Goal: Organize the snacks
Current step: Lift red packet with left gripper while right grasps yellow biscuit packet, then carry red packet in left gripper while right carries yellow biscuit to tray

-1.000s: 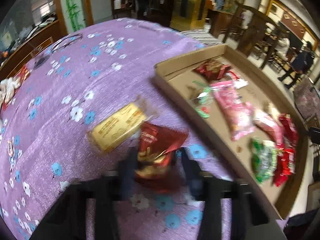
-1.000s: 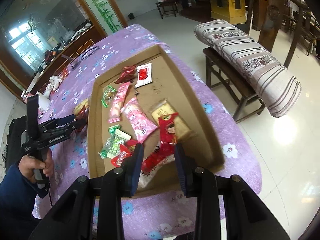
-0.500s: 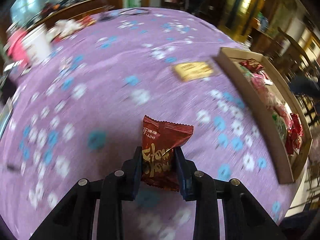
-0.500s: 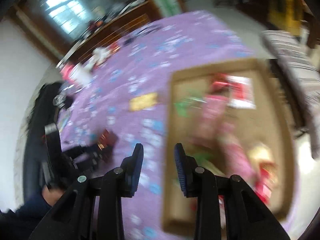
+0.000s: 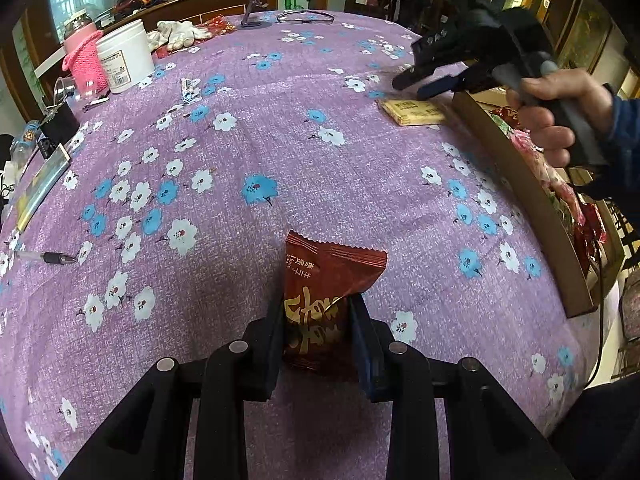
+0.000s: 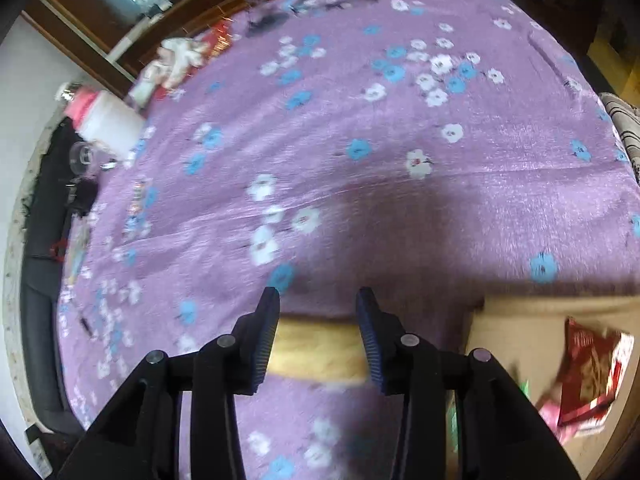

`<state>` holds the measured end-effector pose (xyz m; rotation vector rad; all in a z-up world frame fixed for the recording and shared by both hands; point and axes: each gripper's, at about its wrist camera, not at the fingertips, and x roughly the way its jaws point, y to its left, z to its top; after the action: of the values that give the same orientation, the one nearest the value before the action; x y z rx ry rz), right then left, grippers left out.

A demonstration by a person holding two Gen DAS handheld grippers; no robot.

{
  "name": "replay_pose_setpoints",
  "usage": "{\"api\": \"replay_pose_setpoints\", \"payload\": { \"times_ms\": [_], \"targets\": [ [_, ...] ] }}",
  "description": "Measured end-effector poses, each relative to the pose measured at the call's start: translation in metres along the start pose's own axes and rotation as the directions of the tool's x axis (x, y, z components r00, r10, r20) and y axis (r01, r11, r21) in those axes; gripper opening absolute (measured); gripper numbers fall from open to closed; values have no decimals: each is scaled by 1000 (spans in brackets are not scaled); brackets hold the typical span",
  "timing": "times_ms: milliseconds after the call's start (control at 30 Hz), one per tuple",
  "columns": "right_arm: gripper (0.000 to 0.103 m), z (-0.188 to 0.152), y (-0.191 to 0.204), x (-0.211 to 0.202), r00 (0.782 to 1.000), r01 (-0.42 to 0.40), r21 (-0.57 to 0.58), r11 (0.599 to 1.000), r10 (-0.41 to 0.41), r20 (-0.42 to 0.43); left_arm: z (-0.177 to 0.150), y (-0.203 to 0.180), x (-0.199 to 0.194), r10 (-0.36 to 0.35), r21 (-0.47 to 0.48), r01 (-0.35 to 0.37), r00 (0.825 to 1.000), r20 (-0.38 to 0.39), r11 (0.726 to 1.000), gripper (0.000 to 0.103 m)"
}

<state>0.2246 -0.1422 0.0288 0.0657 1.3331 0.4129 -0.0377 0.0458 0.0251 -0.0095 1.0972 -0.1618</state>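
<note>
My left gripper (image 5: 316, 304) is shut on a dark red snack packet (image 5: 324, 280) with gold lettering, held just above the purple flowered cloth (image 5: 280, 152). At the far right a hand holds my right gripper (image 5: 414, 85) over a flat yellow packet (image 5: 412, 111), which lies on the cloth beside the cardboard tray (image 5: 520, 184). In the right wrist view the right gripper (image 6: 318, 304) has its jaws opening. The yellow packet (image 6: 318, 346) shows between and below them, and the pads do not press on it. The tray (image 6: 516, 332) holds a red packet (image 6: 588, 376) and other snacks.
A white tub (image 5: 126, 56) and a pink knitted cup (image 5: 84, 62) stand at the far left. White gloves (image 5: 180, 32), spectacles (image 5: 306, 17), a small tube (image 5: 188, 90) and a pen (image 5: 48, 257) lie on the cloth. A striped cushion (image 6: 624, 128) sits beyond the table's right edge.
My left gripper has carried the red packet away from the tray, out over the cloth. My right gripper has swung from above the tray to the yellow packet, and its jaws stand wider.
</note>
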Motion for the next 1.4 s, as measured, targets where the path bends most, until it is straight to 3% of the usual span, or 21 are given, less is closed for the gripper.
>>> {"api": "replay_pose_setpoints", "payload": {
  "times_ms": [133,233,300,400,433,500,667,767,833,900,1000,1167,1400],
  "targets": [
    [44,-7,0,-4,1000,-20,11,1000,21,-13,1,2,1,-16,-4,16,1000,-1,1000,31],
    [48,-28,6,-7,999,-30,15,999,30,-43,4,3,3,-23,0,23,1000,-2,1000,31],
    [59,-46,16,-10,997,-46,-11,999,45,-69,5,4,3,-34,-8,34,999,-2,999,31],
    [61,-72,32,-15,989,-98,-62,993,91,-114,6,5,4,-41,-14,41,999,-1,999,31],
    [61,-76,36,-16,991,-87,-77,993,78,-111,7,5,5,-45,-18,45,999,-2,999,31],
    [61,-76,42,-21,998,14,-118,993,-22,-63,8,5,5,-44,-20,44,999,-1,999,31],
    [61,-58,41,-22,998,59,-120,991,-59,-1,10,6,7,-43,-19,43,999,0,999,31],
    [61,-53,43,-7,996,82,-127,988,-86,-24,10,6,8,-45,-18,45,999,1,999,31],
    [57,-58,49,1,992,120,-146,982,-125,-29,11,7,8,-47,-16,47,999,1,999,31],
    [32,-63,58,2,985,166,-197,966,-171,-6,12,8,9,-49,-15,49,999,2,999,31],
    [32,-75,61,-2,984,174,-207,963,-178,0,14,8,10,-52,-13,52,999,3,999,31],
    [32,-108,62,-24,995,96,-143,985,-94,20,20,8,10,-94,-28,94,996,3,995,31],
    [32,-170,55,-43,999,-33,-11,999,33,19,30,-9,4,-132,25,132,991,18,991,31]
  ]
}}
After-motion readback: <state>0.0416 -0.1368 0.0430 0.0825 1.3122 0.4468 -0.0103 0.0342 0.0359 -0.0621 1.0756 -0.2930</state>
